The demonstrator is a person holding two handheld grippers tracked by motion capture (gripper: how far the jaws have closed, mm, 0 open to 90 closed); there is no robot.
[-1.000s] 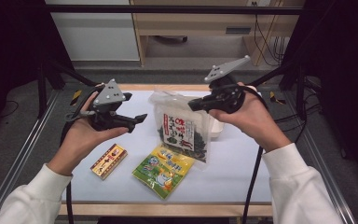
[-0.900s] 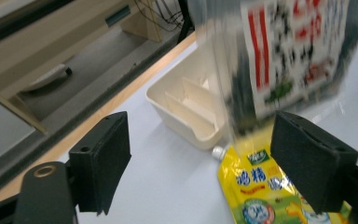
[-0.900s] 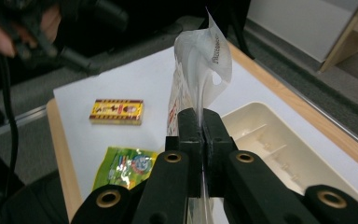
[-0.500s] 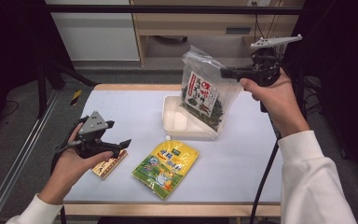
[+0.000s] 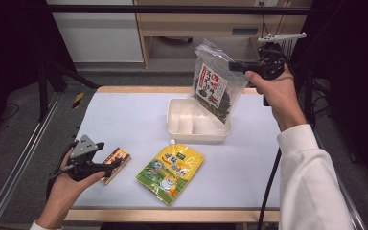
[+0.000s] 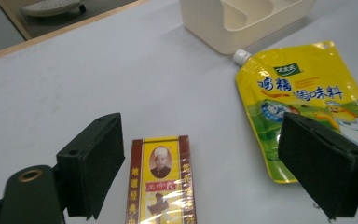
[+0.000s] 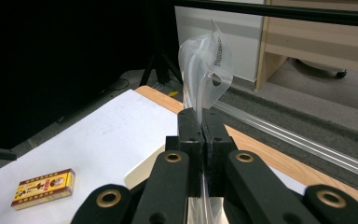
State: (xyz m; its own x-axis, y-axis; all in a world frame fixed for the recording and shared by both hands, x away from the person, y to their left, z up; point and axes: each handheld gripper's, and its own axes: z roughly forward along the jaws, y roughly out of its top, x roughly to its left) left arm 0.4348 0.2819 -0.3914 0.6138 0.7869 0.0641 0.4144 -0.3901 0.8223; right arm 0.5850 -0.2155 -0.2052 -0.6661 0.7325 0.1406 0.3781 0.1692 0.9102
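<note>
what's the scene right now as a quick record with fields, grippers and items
left gripper: open, low over the table, jaws either side of the small box, not gripping it
right gripper: shut on the top edge of the seaweed bag, held up in the air
seaweed bag: hanging above the tray's far right corner
small box: red and yellow, flat on the table, near left
yellow pouch: flat, white cap pointing at the tray
tray: cream, divided, nothing inside

The right gripper [image 7: 200, 126] pinches the clear top edge of a bag [image 7: 205, 60]. Below lies a white table [image 7: 98, 135]. A small box [image 7: 44, 187] rests there.
</note>
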